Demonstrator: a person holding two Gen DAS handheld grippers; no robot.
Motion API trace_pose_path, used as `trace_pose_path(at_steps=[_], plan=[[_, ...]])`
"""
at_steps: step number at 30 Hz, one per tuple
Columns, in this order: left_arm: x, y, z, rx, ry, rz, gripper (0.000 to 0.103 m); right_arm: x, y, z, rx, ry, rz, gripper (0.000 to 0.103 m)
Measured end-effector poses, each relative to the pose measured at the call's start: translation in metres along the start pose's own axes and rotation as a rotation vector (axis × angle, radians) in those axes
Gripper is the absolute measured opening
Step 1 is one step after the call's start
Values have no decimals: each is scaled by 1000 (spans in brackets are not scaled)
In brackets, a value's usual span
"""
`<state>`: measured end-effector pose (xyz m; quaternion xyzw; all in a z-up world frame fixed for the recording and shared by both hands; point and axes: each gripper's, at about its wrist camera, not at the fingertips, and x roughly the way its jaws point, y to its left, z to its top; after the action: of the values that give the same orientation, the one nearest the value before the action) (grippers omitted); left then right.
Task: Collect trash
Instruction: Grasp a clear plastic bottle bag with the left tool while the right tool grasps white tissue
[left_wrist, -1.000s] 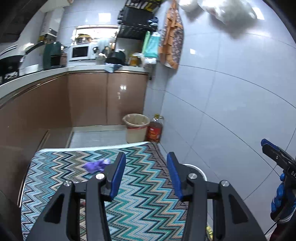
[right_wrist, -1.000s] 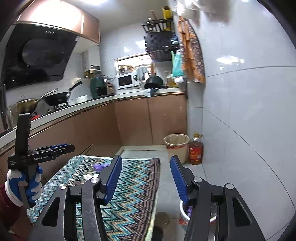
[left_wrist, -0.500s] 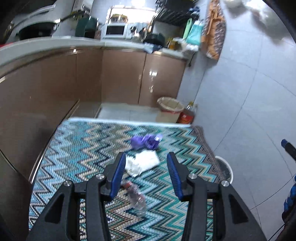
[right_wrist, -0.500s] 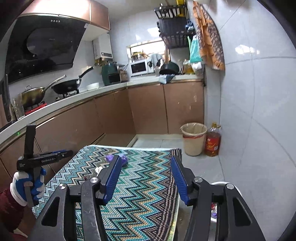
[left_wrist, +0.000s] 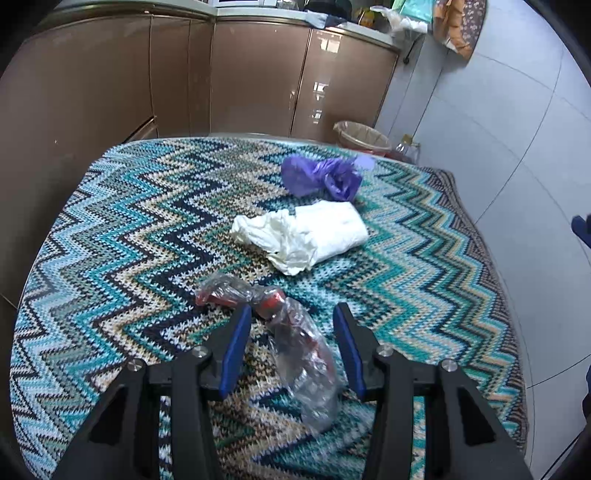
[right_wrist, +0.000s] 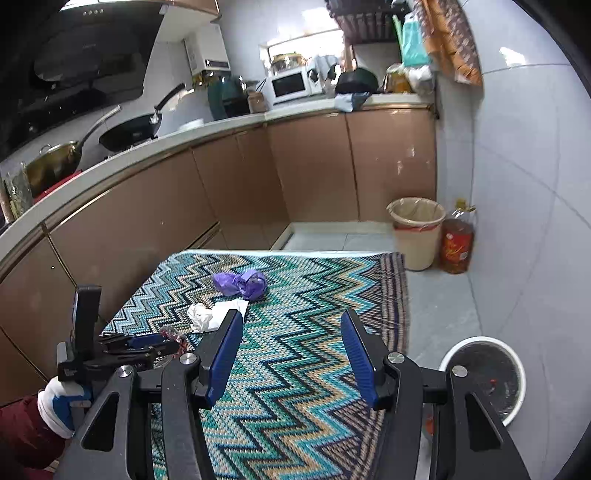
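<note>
Three pieces of trash lie on the zigzag-patterned tablecloth (left_wrist: 122, 236): a crumpled purple bag (left_wrist: 321, 179), a crumpled white paper (left_wrist: 303, 236) and a clear plastic wrapper with red bits (left_wrist: 295, 343). My left gripper (left_wrist: 291, 314) is open and hangs low over the cloth. The wrapper lies between its blue pads (left_wrist: 236, 339), with a gap on both sides. My right gripper (right_wrist: 291, 317) is open over the cloth with nothing between its fingers. In the right wrist view the purple bag (right_wrist: 242, 282), white paper (right_wrist: 212, 314) and left gripper (right_wrist: 162, 345) sit to the left.
A white bin with a dark liner (right_wrist: 517, 365) stands on the floor by the table's right side. A beige lined bin (right_wrist: 415, 229) and an oil bottle (right_wrist: 456, 243) stand by the far cabinets (right_wrist: 314, 170). A gloved hand (right_wrist: 59, 406) holds the left gripper.
The left gripper dropped and tilted down towards the cloth, so the wrapper now lies between its fingers. The right gripper moved forward and lower over the table. Neither gripper's opening changed.
</note>
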<state>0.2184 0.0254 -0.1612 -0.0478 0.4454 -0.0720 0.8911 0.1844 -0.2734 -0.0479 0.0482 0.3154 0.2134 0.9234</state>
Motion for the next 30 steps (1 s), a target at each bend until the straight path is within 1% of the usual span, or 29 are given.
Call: trace_pose_path(at_steps=[4, 8, 10, 15, 19, 22, 24, 27, 29, 30], plan=[[13, 6, 3, -1, 8, 10, 43, 30, 5, 4, -8, 39, 26, 52], [26, 22, 4, -9, 17, 21, 25, 67, 16, 6, -22, 88, 65, 52], [31, 31, 4, -21, 21, 21, 18, 87, 23, 5, -31, 120, 89, 52], [32, 51, 10, -41, -12, 28, 16, 139, 42, 0, -52, 197, 134, 52], [33, 70, 12, -90, -34, 2, 16, 178, 55, -6, -62, 256, 163, 52], [33, 74, 9, -93, -50, -16, 16, 202, 59, -11, -60, 298, 175, 52], [33, 72, 8, -86, -58, -14, 16, 214, 63, -14, -61, 318, 185, 50], [33, 72, 6, -92, -64, -22, 16, 225, 67, -16, -72, 338, 197, 43], [32, 75, 4, -105, -67, -34, 16, 229, 69, -18, -80, 341, 200, 32], [31, 76, 4, -111, -69, -39, 16, 230, 70, -18, -83, 340, 201, 29]])
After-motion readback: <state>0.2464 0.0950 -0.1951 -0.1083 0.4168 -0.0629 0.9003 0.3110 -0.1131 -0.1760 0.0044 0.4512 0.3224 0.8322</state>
